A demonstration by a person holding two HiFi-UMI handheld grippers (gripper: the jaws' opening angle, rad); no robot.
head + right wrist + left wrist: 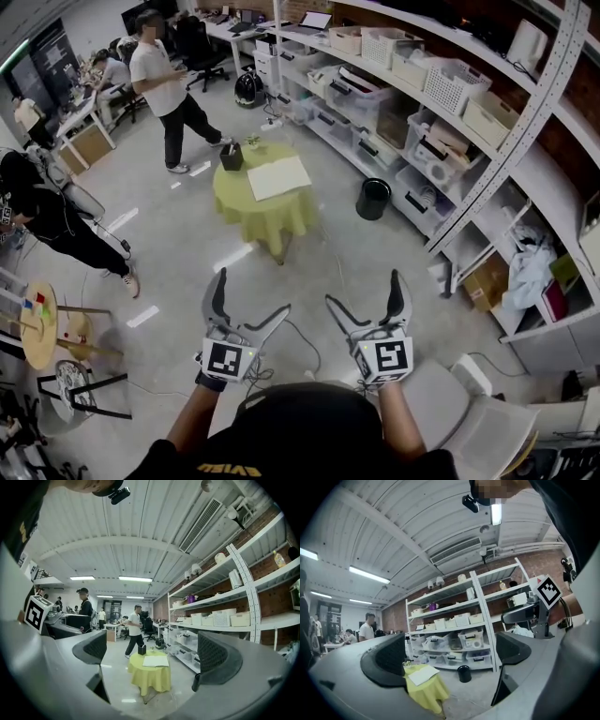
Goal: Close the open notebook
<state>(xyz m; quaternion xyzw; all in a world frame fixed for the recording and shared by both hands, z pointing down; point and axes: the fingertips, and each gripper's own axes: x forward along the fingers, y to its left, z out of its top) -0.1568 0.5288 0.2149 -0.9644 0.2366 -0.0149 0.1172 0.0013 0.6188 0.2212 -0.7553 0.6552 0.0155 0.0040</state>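
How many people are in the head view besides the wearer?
3. A person in a white shirt stands beyond the yellow table, a person in black is at the left edge, a seated person is at the far desks. Others may be hidden.

left gripper (251, 292): jaws wide apart, nothing between them, pointing level ahead
right gripper (363, 289): jaws wide apart, empty, level
left forearm (190, 424): stretched forward
right forearm (405, 422): stretched forward
spacing: 2 grippers side by side, not touching
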